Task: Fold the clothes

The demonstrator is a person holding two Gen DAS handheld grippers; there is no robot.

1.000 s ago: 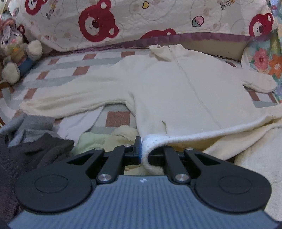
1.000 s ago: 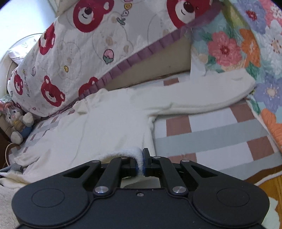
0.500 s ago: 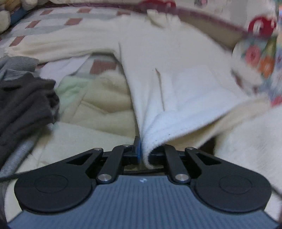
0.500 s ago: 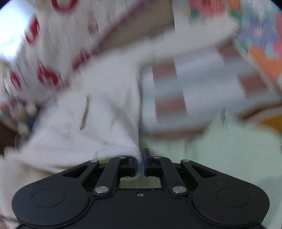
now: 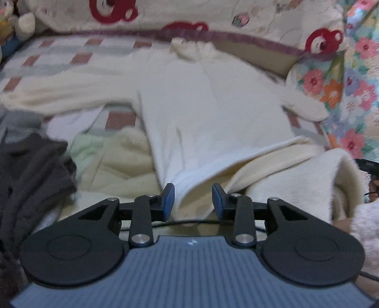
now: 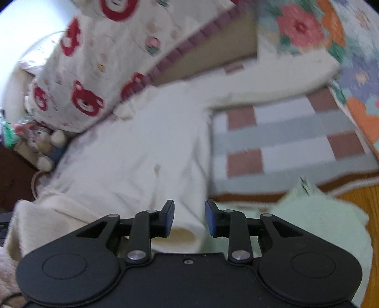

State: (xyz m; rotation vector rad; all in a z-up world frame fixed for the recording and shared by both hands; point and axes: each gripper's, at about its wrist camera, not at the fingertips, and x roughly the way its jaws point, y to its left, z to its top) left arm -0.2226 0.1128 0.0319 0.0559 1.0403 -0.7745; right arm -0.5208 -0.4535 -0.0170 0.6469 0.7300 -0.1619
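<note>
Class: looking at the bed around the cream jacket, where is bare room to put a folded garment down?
Free: checked bedspread between the jacket's right side and floral quilt. Crowded: near-left corner, with dark clothes and a pale green garment.

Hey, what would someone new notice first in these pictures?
A cream fleece jacket lies spread flat across the checked bedcover, sleeves out to both sides. Behind it sits a quilt with red bear faces. Both grippers, left and right, are opening their jaws around its bottom hem.
</note>
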